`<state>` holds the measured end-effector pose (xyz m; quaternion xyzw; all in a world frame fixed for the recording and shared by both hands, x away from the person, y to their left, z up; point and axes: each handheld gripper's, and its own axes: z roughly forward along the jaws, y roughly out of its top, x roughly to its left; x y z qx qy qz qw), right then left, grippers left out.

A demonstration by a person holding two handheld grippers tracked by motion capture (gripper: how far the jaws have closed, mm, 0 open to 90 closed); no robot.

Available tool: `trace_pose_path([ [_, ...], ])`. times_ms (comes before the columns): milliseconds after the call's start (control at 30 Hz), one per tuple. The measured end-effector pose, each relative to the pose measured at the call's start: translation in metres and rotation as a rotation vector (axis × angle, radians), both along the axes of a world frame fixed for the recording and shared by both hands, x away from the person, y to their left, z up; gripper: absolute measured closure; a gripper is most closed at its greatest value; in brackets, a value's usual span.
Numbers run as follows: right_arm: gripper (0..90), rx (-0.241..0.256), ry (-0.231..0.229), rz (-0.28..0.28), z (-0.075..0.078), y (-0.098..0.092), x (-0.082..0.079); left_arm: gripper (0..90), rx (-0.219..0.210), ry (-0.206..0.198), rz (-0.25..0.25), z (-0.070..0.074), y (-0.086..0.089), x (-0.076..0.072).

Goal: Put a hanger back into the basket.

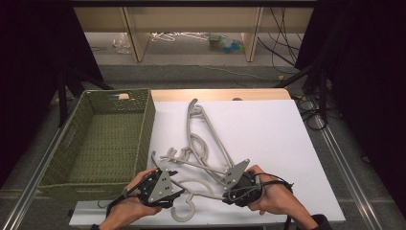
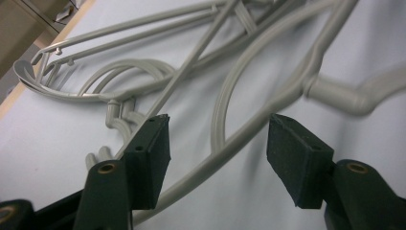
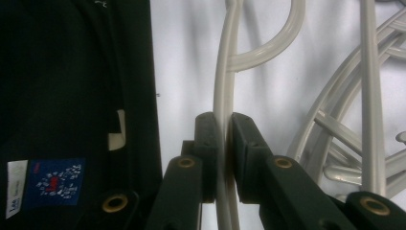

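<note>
Several grey plastic hangers (image 1: 201, 148) lie tangled on the white board (image 1: 273, 134). My right gripper (image 1: 229, 194) is at the pile's near right and is shut on a thin hanger bar (image 3: 225, 72), which runs straight up between its jaws (image 3: 224, 120). My left gripper (image 1: 178, 191) is at the pile's near left. In the left gripper view it stands open (image 2: 218, 139), and a curved hanger arm (image 2: 239, 139) crosses the gap between its pads without being pinched. A hanger hook (image 1: 184, 211) curls near the front edge between the two hands.
A green woven basket (image 1: 146, 127) with nothing in it stands left of the board. The black body of the left gripper (image 3: 72, 96) shows close at the left of the right gripper view. Bare board lies to the right and far side of the pile.
</note>
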<state>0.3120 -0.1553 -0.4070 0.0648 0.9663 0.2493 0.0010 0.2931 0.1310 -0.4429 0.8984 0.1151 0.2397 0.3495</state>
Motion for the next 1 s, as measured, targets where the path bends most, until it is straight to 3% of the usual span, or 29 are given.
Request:
trace_pose_path([
  [133, 82.4, 0.000, 0.009, 0.021, 0.001, -0.001, -0.002, 43.3, 0.032, 0.008, -0.034, -0.003, -0.001, -0.001],
  [167, 82.4, 0.004, 0.012, 0.024, 0.001, -0.001, -0.001, 43.9, 0.057, 0.007, -0.048, -0.007, -0.003, 0.000],
  [267, 82.4, 0.002, 0.013, 0.029, 0.000, -0.001, -0.002, 46.5, 0.060, 0.003, -0.060, -0.011, -0.005, 0.003],
  [433, 82.4, 0.004, 0.014, 0.026, -0.001, -0.002, -0.001, 50.3, 0.064, -0.001, -0.120, -0.014, -0.013, 0.006],
  [533, 82.3, 0.006, 0.020, 0.039, -0.002, -0.002, 0.000, 60.3, 0.082, 0.000, -0.153, -0.015, -0.017, 0.005],
  [600, 82.4, 0.006, 0.018, 0.041, -0.003, -0.003, -0.001, 62.0, 0.119, -0.035, -0.177, -0.012, -0.017, 0.004],
  [667, 82.0, 0.009, 0.015, 0.039, -0.003, -0.003, 0.000, 65.6, 0.118, -0.074, -0.192, -0.007, -0.015, 0.004],
  [733, 82.3, 0.016, 0.007, 0.041, -0.003, -0.005, 0.002, 68.5, 0.146, -0.101, -0.223, -0.001, -0.015, 0.002],
  [800, 82.3, 0.033, 0.019, 0.047, -0.001, -0.008, 0.005, 69.9, 0.157, -0.131, -0.223, 0.000, -0.017, 0.000],
  [1000, 81.6, 0.062, 0.021, 0.054, 0.003, -0.014, 0.008, 72.6, 0.168, -0.151, -0.255, 0.006, -0.018, -0.003],
])
